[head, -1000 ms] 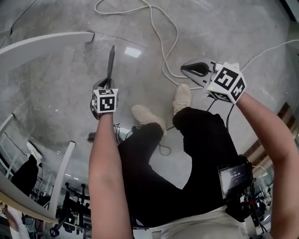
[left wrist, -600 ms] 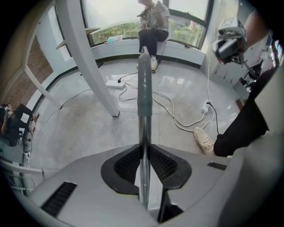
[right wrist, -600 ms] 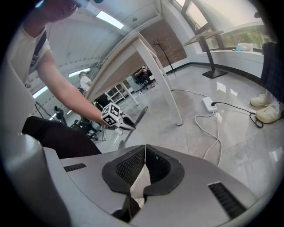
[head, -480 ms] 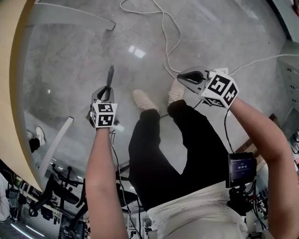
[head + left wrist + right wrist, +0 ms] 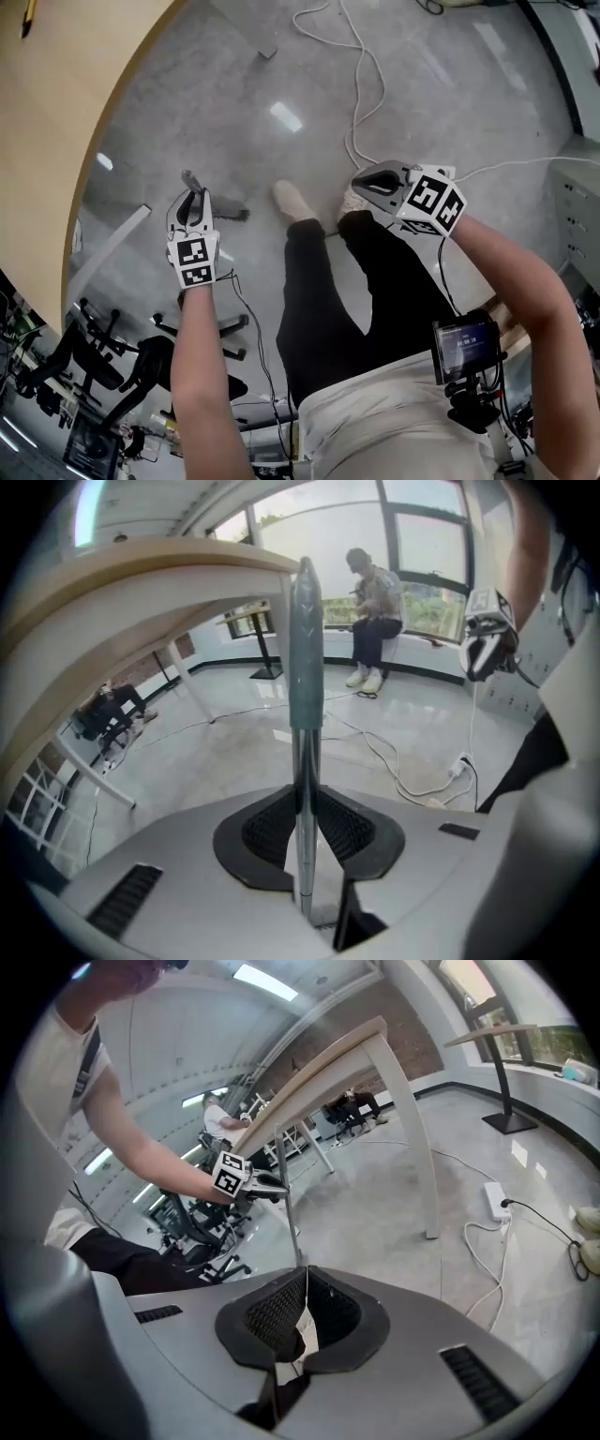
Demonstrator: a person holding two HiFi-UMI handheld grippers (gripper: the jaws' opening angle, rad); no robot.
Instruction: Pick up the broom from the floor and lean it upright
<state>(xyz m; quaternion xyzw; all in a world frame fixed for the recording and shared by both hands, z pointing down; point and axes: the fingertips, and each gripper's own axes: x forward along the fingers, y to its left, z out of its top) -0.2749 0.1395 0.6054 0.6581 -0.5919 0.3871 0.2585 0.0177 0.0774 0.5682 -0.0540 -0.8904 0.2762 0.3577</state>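
Note:
My left gripper [image 5: 194,202] is shut on the broom's thin metal pole [image 5: 302,761]. The grey-green handle end [image 5: 306,649] sticks out beyond the jaws under the wooden table edge [image 5: 187,574]. In the head view only that short handle end [image 5: 188,178] shows past the gripper. In the right gripper view the pole [image 5: 291,1227] slants down from the left gripper [image 5: 267,1185], and its lower part is hidden behind my right gripper [image 5: 302,1274]. The right gripper [image 5: 361,183] hangs over my right shoe, apart from the broom, jaws shut on nothing. The broom's head is not visible.
A curved wooden tabletop [image 5: 75,94] fills the upper left, with a pale leg [image 5: 412,1147] standing on the concrete floor. White cables [image 5: 361,84] and a power strip [image 5: 495,1199] lie on the floor. Exercise bikes [image 5: 112,375] stand behind me. A person [image 5: 375,621] sits by the windows.
Both grippers have come up away from the floor. The left one has carried the broom pole with it, and the pole now stands steeper. The right stays shut and empty.

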